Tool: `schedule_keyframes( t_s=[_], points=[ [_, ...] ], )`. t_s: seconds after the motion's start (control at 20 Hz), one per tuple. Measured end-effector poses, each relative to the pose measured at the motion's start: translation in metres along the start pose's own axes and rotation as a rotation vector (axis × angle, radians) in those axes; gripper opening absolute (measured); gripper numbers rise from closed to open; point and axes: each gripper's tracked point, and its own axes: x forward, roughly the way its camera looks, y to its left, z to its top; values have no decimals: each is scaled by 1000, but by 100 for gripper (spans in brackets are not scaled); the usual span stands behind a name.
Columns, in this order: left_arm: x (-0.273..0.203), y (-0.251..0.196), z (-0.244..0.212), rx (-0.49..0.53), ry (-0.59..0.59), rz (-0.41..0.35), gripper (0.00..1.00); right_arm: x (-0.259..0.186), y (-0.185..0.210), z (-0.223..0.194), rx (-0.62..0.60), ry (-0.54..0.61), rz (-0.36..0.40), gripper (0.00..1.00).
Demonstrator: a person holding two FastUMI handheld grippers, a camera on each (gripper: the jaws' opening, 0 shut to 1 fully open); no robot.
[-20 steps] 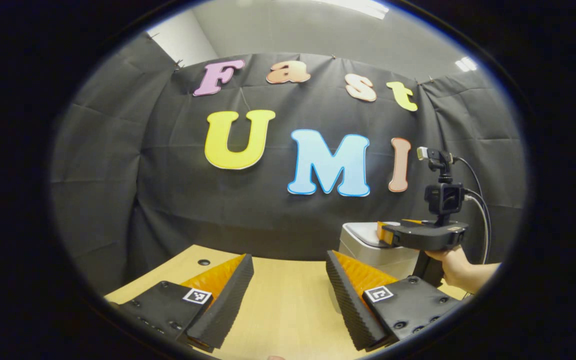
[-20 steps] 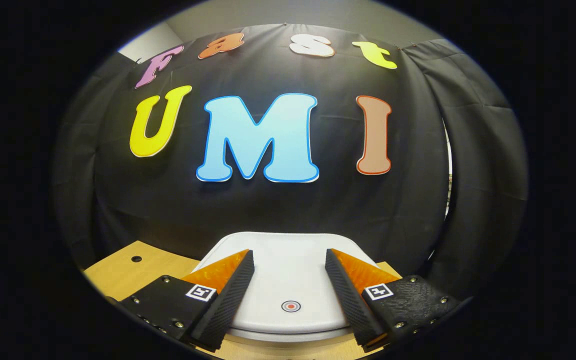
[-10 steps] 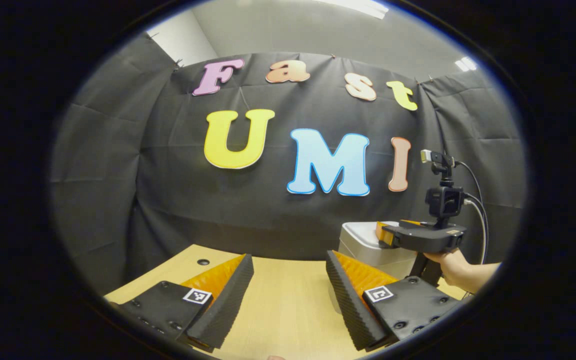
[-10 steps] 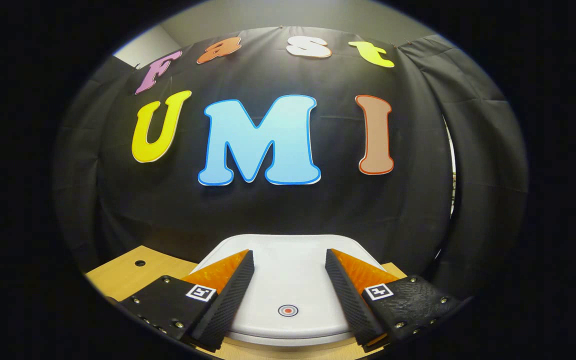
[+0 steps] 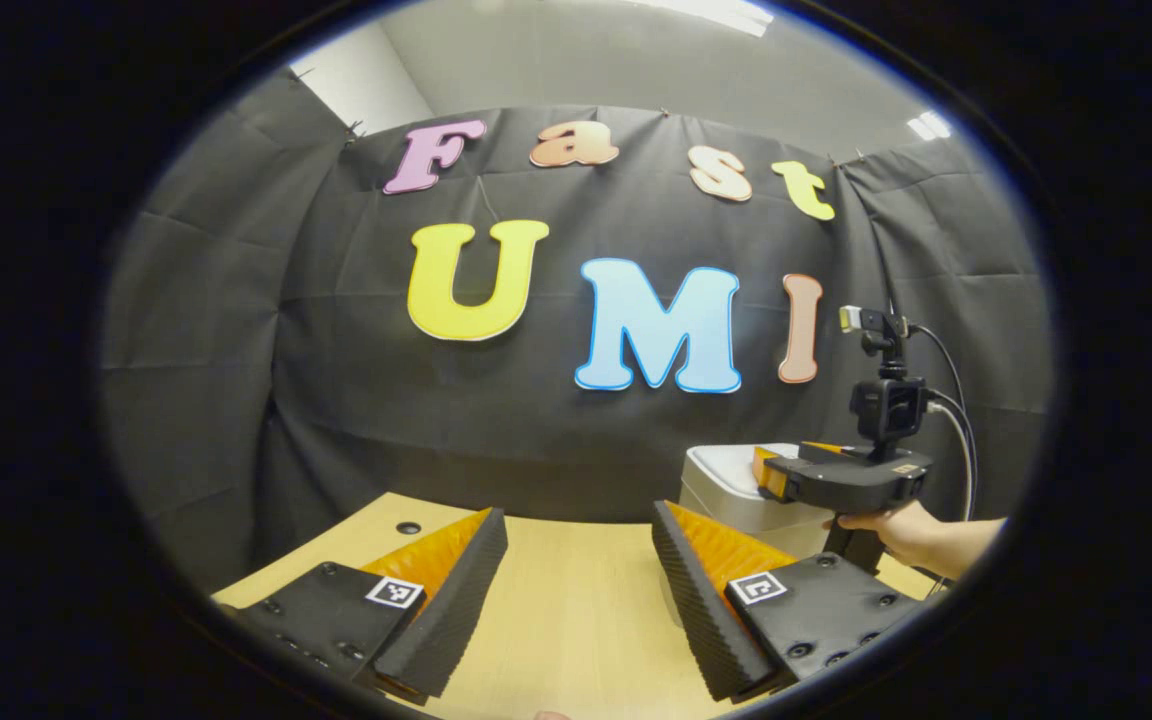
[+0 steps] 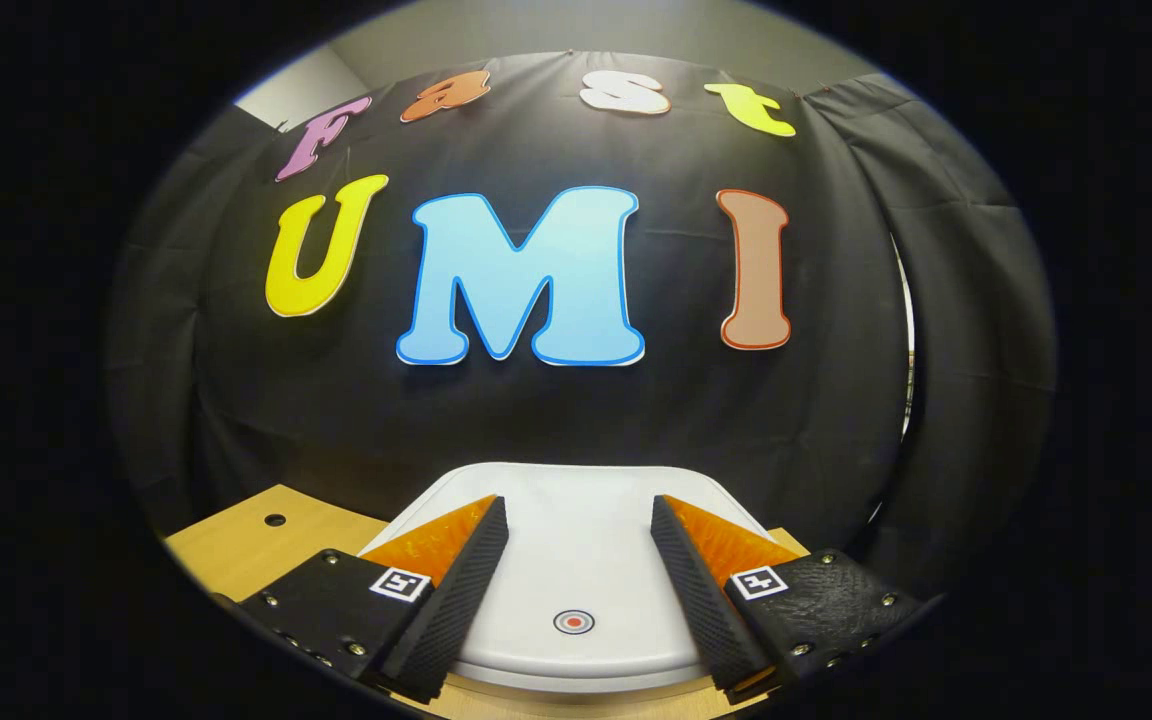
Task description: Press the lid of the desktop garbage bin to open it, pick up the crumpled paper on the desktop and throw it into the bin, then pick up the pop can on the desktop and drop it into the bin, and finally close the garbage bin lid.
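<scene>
Right gripper [image 6: 576,560] sits over the garbage bin lid [image 6: 576,520], jaws wide, holding nothing; lid closed. Left gripper [image 5: 576,575] is wide too, over the bare desktop [image 5: 576,620]. Bin [image 5: 726,490] stands at the desktop's far right edge.

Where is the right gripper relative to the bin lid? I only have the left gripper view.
Observer: In the right gripper view, the right gripper sits just over the bin's white lid, which is closed.
Operator: Any press target on it?
Observer: Yes, a small red-ringed round mark near the lid's near edge, in the gap between the fingers.
Operator: Fingers holding anything?
Observer: No. They are spread open with bare lid between them. I cannot tell whether they touch it.
</scene>
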Motion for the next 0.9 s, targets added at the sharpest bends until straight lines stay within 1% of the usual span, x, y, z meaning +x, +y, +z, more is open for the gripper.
schedule_keyframes(
  t_s=[0.1, 0.15, 0.2, 0.5, 0.55, 0.75, 0.9],
  points=[
    [2, -2, -1, 0, 3, -5, 95, 1, 0, 2, 11, -20, -3, 94],
    [2, -4, -1, -1, 5, -9, 95, 1, 0, 0, 11, -21, -7, 92],
    [1, -4, -1, -3, 6, -12, 95, 2, -1, 0, 14, -21, -13, 94],
    [-5, -9, 7, -11, -10, -18, 95, 1, -1, 3, 11, -32, -24, 94],
    [-8, -10, 7, -14, -11, -16, 95, 0, -1, 6, 9, -48, -28, 94],
    [-18, -9, 6, -12, -8, 9, 95, -10, -5, 6, 43, -4, -34, 93],
    [-27, -12, 10, -13, -14, 31, 95, -26, -7, 8, 0, -6, -22, 94]
  ],
)
